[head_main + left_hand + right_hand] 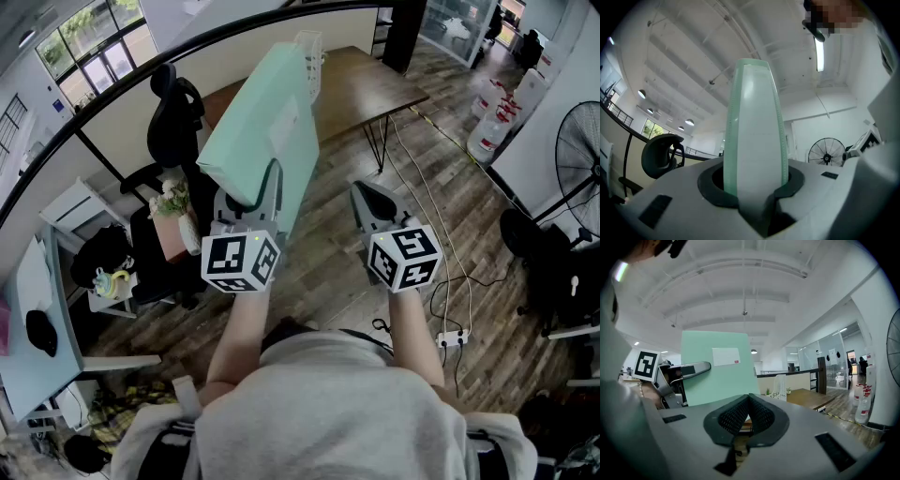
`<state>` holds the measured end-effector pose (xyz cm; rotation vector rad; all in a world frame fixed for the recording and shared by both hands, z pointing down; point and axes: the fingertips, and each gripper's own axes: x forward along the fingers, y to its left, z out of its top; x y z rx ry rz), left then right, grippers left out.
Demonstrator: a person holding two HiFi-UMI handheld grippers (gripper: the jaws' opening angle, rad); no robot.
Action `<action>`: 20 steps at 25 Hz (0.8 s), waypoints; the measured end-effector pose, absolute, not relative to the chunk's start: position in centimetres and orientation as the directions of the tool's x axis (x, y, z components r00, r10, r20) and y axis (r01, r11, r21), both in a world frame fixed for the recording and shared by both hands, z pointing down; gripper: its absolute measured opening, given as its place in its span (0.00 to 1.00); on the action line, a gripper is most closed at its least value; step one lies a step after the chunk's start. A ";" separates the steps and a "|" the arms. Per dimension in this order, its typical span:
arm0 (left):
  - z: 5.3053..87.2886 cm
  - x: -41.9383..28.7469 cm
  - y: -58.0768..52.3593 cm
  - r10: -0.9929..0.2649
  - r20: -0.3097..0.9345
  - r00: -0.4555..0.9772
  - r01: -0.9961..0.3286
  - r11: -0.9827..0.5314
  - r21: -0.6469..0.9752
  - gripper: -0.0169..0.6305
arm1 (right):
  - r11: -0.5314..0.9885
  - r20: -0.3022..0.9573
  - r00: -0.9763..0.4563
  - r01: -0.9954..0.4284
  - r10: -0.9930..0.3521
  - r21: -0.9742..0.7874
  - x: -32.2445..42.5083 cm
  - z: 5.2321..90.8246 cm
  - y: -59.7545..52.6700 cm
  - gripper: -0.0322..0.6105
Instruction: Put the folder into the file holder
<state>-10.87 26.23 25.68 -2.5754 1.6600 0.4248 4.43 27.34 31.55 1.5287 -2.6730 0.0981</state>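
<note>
A thick mint-green folder point(267, 131) with a white label is held up off the floor, tilted away from me. My left gripper point(247, 193) is shut on its lower edge; in the left gripper view the folder's spine point(757, 131) rises straight out from between the jaws of the left gripper point(757, 187). My right gripper point(371, 199) hangs beside it, shut, with nothing in it. The right gripper view shows the right gripper point(749, 405) with its pads touching, the folder point(717, 376) to the left and a white mesh file holder point(779, 386) behind. The file holder point(309, 49) stands on the wooden table.
The wooden table point(370, 89) with thin black legs lies ahead. A black office chair point(174, 122) and a flower pot point(173, 202) are at the left, with a white desk point(28, 328) beyond. A standing fan point(577, 159), cables and a power strip point(452, 336) are at the right.
</note>
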 end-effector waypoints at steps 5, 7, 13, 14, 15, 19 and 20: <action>25.8 -10.3 25.9 -0.882 -0.271 0.386 -0.902 -0.422 0.091 0.28 | 0.511 0.086 -0.512 -0.859 -0.855 -0.028 4.4 32.0 26.7 0.06; 25.9 -10.0 25.8 -0.882 -0.266 0.388 -0.901 -0.424 0.091 0.28 | 0.514 0.085 -0.515 -0.857 -0.853 -0.033 4.6 32.0 26.7 0.06; 25.9 -10.1 25.0 -0.888 -0.262 0.378 -0.905 -0.414 0.096 0.28 | 0.510 0.074 -0.512 -0.859 -0.856 -0.046 4.8 31.9 26.5 0.06; 26.0 -10.2 24.8 -0.888 -0.261 0.379 -0.905 -0.414 0.093 0.28 | 0.500 0.062 -0.503 -0.864 -0.862 -0.059 4.9 31.8 26.4 0.06; 26.0 -10.2 24.6 -0.887 -0.261 0.381 -0.905 -0.415 0.090 0.28 | 0.484 0.044 -0.488 -0.871 -0.872 -0.077 5.2 31.7 26.2 0.06; 26.2 -10.8 23.7 -0.884 -0.269 0.382 -0.905 -0.417 0.085 0.28 | 0.445 0.006 -0.448 -0.888 -0.894 -0.114 6.0 31.6 25.8 0.06; 26.2 -11.0 23.5 -0.884 -0.268 0.384 -0.905 -0.418 0.083 0.28 | 0.446 0.007 -0.450 -0.887 -0.893 -0.117 6.1 31.8 25.8 0.06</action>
